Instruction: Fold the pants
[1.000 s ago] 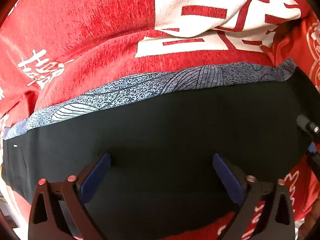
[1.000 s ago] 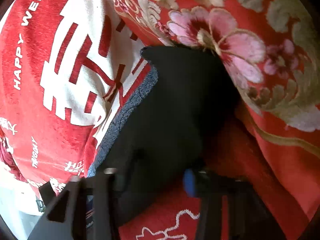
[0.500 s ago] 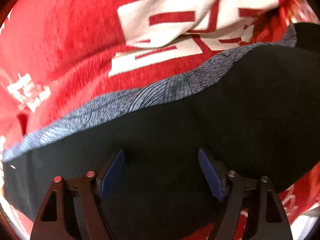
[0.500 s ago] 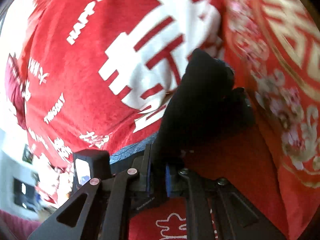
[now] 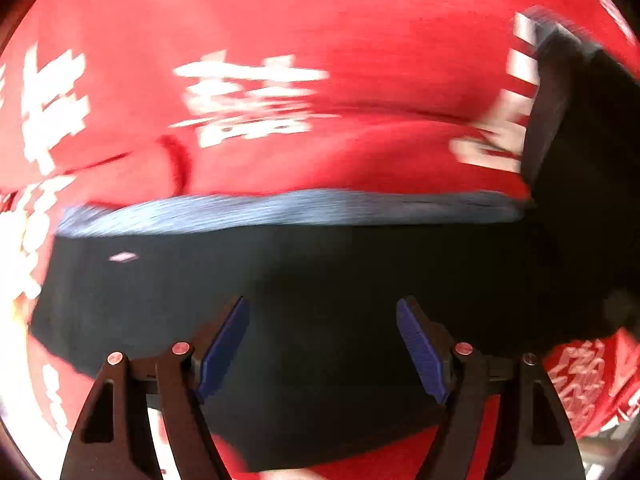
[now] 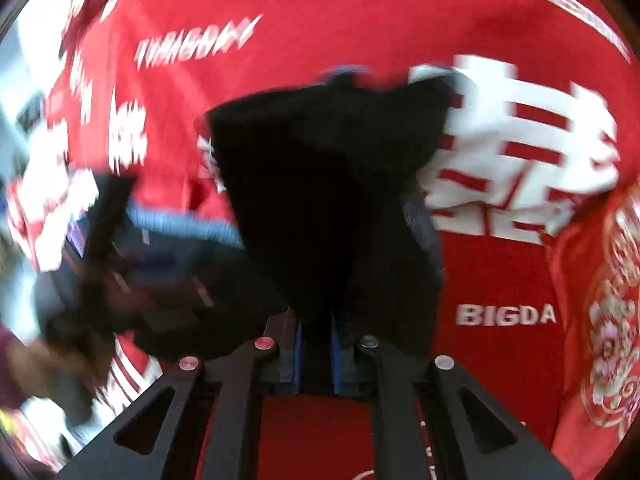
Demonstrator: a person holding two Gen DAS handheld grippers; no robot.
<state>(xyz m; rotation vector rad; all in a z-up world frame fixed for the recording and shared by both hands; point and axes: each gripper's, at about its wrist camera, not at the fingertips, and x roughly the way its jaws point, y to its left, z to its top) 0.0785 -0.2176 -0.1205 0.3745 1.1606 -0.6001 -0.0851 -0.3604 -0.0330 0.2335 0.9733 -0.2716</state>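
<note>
Black pants (image 5: 320,264) with a blue-grey patterned waistband (image 5: 280,210) lie across a red blanket. My left gripper (image 5: 320,308) hovers over the black cloth near the waistband, its blue pads apart and nothing pinched between them. In the right wrist view my right gripper (image 6: 316,324) pinches an end of the pants (image 6: 320,180), which hangs lifted and bunched in front of it. Its jaws are opening slightly with the cloth still between the pads. That raised fold also shows at the right edge of the left view. Both views are motion-blurred.
A red blanket (image 5: 320,40) with large white characters and lettering covers the surface. A red floral cover (image 6: 608,340) lies at the right. A blurred dark gripper body (image 6: 100,220) and a hand (image 6: 36,360) show at the left of the right view.
My right gripper closed on the pants' end, rolled, and lifted it up and across over the blanket. My left gripper narrowed somewhat and slid sideways along the waistband.
</note>
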